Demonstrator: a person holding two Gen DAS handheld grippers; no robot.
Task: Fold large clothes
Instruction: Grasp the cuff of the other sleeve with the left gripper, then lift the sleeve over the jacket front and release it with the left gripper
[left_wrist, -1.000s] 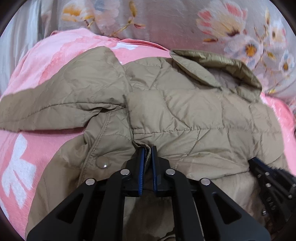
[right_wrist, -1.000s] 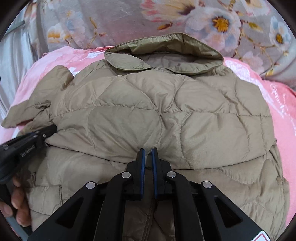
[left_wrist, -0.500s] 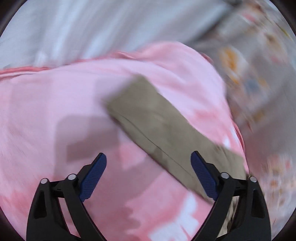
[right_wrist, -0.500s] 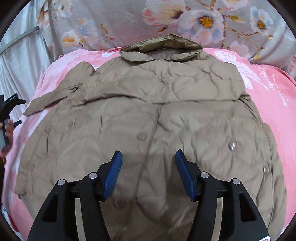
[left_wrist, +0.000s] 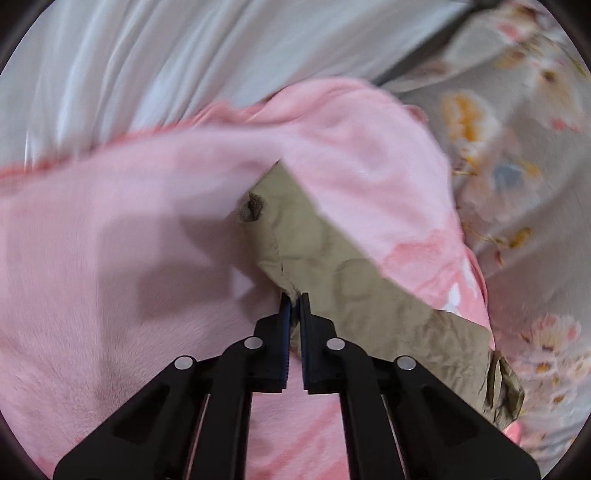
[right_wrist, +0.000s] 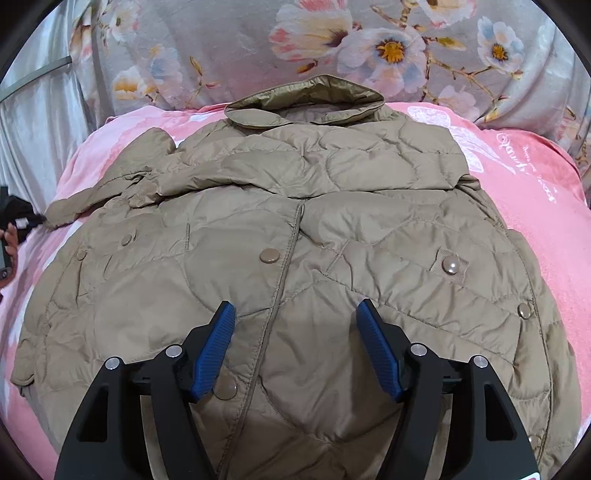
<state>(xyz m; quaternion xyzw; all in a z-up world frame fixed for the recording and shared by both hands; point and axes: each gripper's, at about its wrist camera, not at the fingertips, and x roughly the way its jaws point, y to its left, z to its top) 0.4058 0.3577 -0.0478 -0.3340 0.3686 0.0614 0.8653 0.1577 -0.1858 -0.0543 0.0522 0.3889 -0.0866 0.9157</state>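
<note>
A tan quilted jacket (right_wrist: 295, 221) lies front up on a pink blanket (right_wrist: 535, 184), collar at the far end and snaps showing. One sleeve is folded across the chest. The other sleeve (left_wrist: 332, 258) stretches out to the left over the blanket. My left gripper (left_wrist: 294, 297) is shut on that sleeve's near edge, with fabric pinched between the blue pads. In the right wrist view the sleeve end (right_wrist: 70, 210) reaches the left edge, where a hand (right_wrist: 9, 236) shows. My right gripper (right_wrist: 295, 303) hovers over the jacket's lower front, jaws opening, with nothing pressed between them.
A grey floral sheet (right_wrist: 258, 55) rises behind the blanket. Pale grey fabric (left_wrist: 147, 55) hangs to the left beyond the blanket's edge. Pink blanket (left_wrist: 110, 258) surrounds the sleeve on both sides.
My left gripper let go of the jacket body, swung left to the outstretched sleeve, opened, then shut on its edge. My right gripper released the folded part, drew back and opened wider.
</note>
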